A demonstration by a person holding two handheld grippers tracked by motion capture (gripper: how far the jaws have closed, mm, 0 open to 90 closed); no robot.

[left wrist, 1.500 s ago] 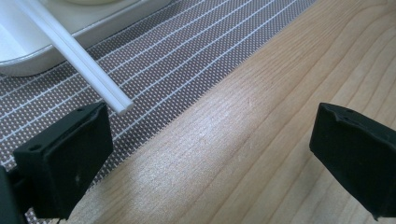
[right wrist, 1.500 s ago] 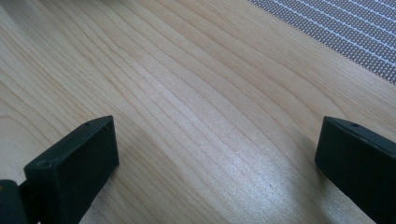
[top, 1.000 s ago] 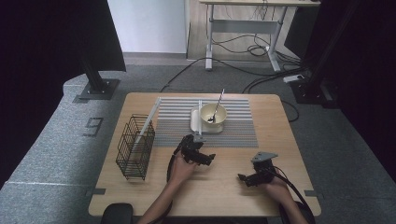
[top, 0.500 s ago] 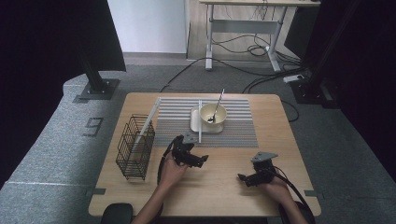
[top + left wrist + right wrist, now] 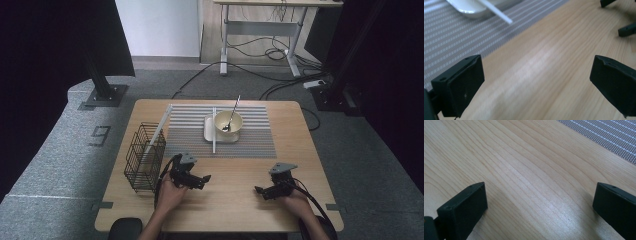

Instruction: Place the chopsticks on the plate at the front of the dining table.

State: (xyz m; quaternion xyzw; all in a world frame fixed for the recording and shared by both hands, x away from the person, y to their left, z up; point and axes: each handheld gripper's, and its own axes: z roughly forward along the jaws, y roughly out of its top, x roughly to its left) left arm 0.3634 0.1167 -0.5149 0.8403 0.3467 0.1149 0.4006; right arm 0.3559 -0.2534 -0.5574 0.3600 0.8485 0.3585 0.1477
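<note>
I count one wire basket (image 5: 145, 163) at nine o'clock, one striped mat (image 5: 250, 140), one bowl (image 5: 228, 122) holding one spoon (image 5: 232, 116), two white sticks, two grippers.

Left tool (image 5: 202, 179) drawn back from the striped mat (image 5: 250, 142), toward the table's near edge

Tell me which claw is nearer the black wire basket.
Left. The left claw sits just right of the black wire basket; the right claw lies farther right, across the wooden table.
</note>
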